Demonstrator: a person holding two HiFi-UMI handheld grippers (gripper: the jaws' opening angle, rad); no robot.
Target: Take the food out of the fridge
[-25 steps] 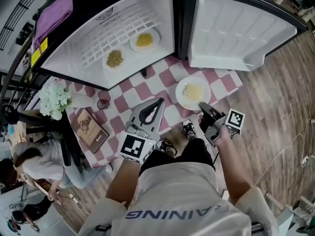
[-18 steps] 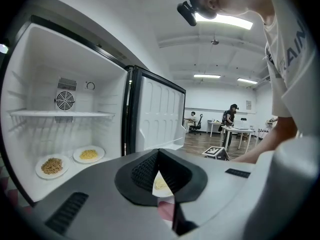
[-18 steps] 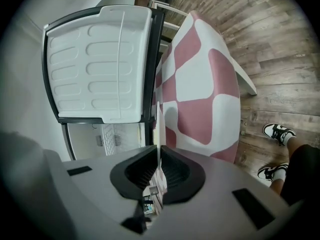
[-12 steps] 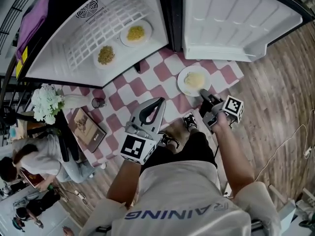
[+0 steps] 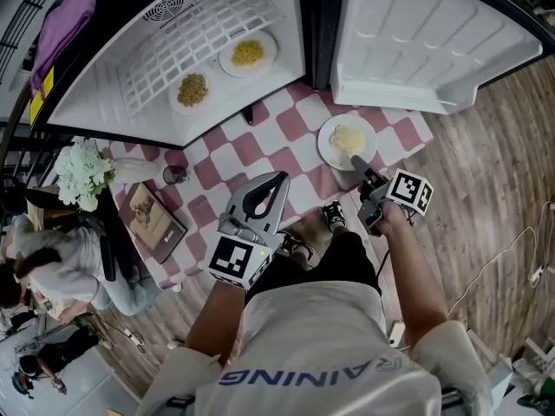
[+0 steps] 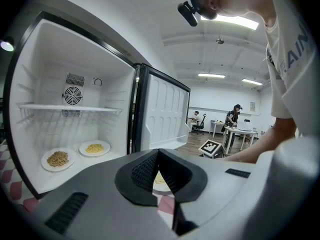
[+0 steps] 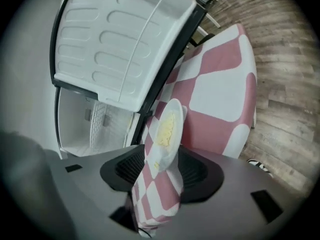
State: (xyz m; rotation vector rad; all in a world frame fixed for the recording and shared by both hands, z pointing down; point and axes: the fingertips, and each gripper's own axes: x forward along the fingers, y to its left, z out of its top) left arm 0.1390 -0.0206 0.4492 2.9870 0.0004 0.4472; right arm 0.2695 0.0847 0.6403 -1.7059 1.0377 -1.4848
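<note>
White plastic lines the open fridge, the biggest thing ahead of both my tools, with its wire shelf up and to the left of my left gripper's tips. Its door stands swung wide, straight beyond my right gripper and above it in that gripper's view. A pink-and-white checked cloth covers the floor from the fridge mouth back to under both tools. My left gripper hangs over the cloth, its tips pressed together with nothing between them, pointing at the fridge opening. My right gripper sits lower and to the right of it, and its jaws have just been opening: they now stand spread, with the near rim of the plate of pale food between them but the pads not pressing on it. That plate rests on the cloth outside the fridge, right at the right tool's tips. Two more plates lie on the fridge floor, well ahead and left of my left gripper: the plate of yellow food nearer the door side, and the plate of brownish food just left of it, the two close together but apart.
</note>
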